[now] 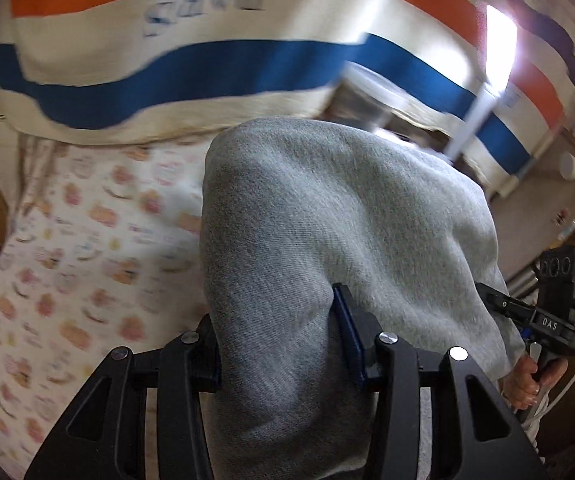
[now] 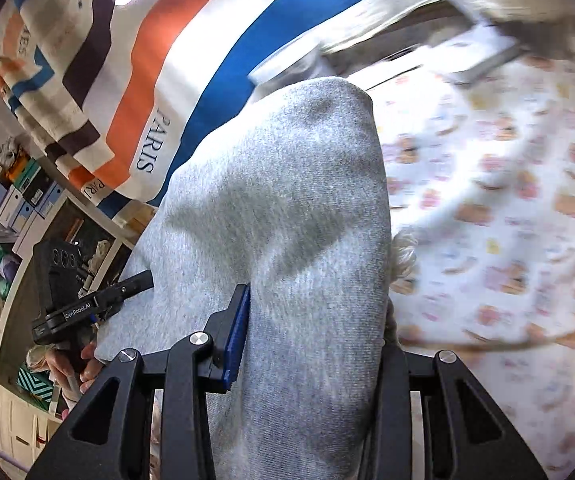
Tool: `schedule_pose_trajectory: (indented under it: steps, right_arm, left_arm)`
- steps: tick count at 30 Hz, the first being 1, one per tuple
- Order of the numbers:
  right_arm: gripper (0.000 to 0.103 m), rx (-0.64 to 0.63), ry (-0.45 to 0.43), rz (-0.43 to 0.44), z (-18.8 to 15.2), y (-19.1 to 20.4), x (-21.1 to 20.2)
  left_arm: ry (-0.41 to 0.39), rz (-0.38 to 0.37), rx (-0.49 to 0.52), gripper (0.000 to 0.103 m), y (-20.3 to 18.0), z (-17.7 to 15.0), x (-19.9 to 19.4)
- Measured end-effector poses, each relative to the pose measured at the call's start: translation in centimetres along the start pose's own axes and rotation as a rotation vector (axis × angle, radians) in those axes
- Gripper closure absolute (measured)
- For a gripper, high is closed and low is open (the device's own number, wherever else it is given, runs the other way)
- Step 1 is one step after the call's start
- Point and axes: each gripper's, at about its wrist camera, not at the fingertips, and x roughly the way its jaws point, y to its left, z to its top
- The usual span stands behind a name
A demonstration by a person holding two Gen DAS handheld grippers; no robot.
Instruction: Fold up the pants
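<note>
Grey sweatpants (image 1: 327,220) fill the frame centre, bunched fabric pinched in both the left gripper (image 1: 283,344) and right gripper (image 2: 311,344) above the patterned sheet (image 1: 87,240); keeping both grips level should land the fold square

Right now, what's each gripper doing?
Left gripper: closed on the grey pants.
Right gripper: closed on the grey pants too.

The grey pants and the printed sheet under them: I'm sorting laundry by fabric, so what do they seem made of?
Grey pants: likely cotton-blend fleece jersey, matte, with a heathered, slightly fuzzy knit. Printed sheet: probably thin woven cotton, smooth and matte; blur leaves this uncertain.
</note>
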Motion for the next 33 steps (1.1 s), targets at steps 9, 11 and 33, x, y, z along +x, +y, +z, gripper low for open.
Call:
schedule_pose_trajectory:
  steps: [9, 11, 33]
  right_arm:
    - [0.064, 0.029, 0.087, 0.008, 0.8, 3.1, 12.4]
    - [0.064, 0.026, 0.121, -0.009, 0.3, 3.0, 14.9]
    - [0.048, -0.116, 0.005, -0.156, -1.1, 3.8, 16.6]
  left_arm:
    - [-0.003, 0.086, -0.073, 0.059, 10.9, 0.5, 2.5]
    - [0.021, 0.098, -0.098, 0.059, 13.3, -0.4, 4.2]
    - [-0.129, 0.236, 0.113, 0.045, 13.0, -2.9, 5.3]
